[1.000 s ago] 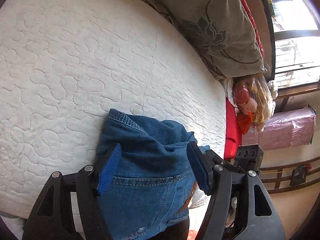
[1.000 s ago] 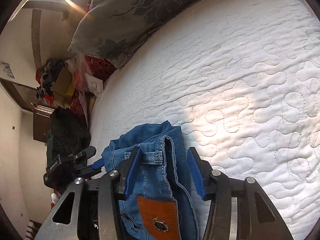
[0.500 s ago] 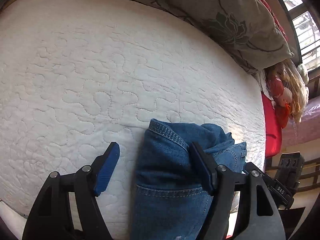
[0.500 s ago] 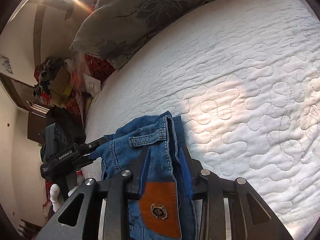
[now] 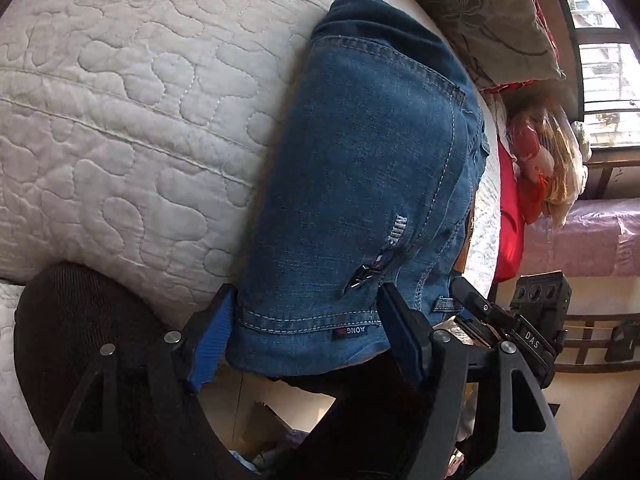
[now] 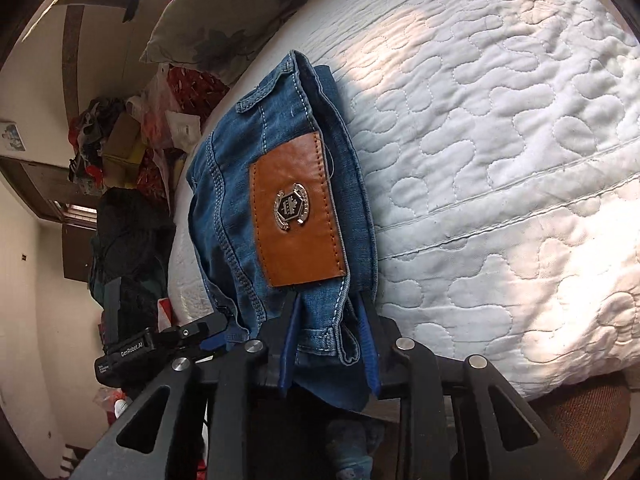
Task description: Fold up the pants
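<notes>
One pair of jeans, folded into a bundle, is seen on the quilted white mattress at its near edge, long axis running away from both claws. The left claw is spread wide, straddling the near hem. The right claw has just been closing and is pinched on the waistband fold below the leather patch. Two claws, one pillow.
</notes>
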Available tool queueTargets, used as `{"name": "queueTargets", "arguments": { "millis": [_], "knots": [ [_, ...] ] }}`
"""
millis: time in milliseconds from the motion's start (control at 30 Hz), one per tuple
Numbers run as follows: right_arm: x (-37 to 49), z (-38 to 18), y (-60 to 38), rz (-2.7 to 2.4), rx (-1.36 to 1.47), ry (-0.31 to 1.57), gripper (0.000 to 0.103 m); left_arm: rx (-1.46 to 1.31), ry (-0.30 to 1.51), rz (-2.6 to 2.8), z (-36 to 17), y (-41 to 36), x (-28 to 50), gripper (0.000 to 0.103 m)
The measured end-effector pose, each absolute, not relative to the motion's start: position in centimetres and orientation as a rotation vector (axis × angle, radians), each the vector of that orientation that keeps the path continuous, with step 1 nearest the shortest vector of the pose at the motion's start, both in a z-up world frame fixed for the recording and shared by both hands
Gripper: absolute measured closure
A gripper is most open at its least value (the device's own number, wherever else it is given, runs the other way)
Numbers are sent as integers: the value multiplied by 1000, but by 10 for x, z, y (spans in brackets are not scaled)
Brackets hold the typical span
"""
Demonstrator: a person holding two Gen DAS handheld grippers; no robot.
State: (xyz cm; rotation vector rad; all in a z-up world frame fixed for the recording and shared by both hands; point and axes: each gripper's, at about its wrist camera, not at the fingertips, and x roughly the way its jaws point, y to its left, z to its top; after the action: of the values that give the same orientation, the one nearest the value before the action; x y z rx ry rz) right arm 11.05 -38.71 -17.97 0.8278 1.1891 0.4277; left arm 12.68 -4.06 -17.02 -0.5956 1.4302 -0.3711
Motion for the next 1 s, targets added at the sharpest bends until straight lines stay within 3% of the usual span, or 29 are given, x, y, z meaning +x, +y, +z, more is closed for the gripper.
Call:
{"name": "queueTargets", "arguments": {
  "millis": [100, 200, 300, 500, 700, 867, 1000],
  "knots": [
    [91, -169, -399, 475, 955, 1102, 85, -504, 1382, -362, -158, -41, 126, 33],
    [86, -191, -404, 358, 876, 1168, 87, -421, 1404, -323, -169, -46, 136, 33],
    [87, -206, -402, 326, 906, 1199, 80, -430, 1413, -323, -171, -44, 137, 33],
    [96, -155, -415, 304, 790, 1094, 74, -544, 1235, -415, -114, -21, 135, 33],
    [155, -113, -394, 376, 710, 960, 70, -580, 1144, -479, -80, -46, 200, 33],
    [199, -110, -356, 407, 595, 924, 70, -546, 1160, -457, -96, -78, 246, 33],
    [223, -153, -343, 313, 431, 1048, 74, -432, 1213, -406, -137, -95, 268, 33]
  ]
}}
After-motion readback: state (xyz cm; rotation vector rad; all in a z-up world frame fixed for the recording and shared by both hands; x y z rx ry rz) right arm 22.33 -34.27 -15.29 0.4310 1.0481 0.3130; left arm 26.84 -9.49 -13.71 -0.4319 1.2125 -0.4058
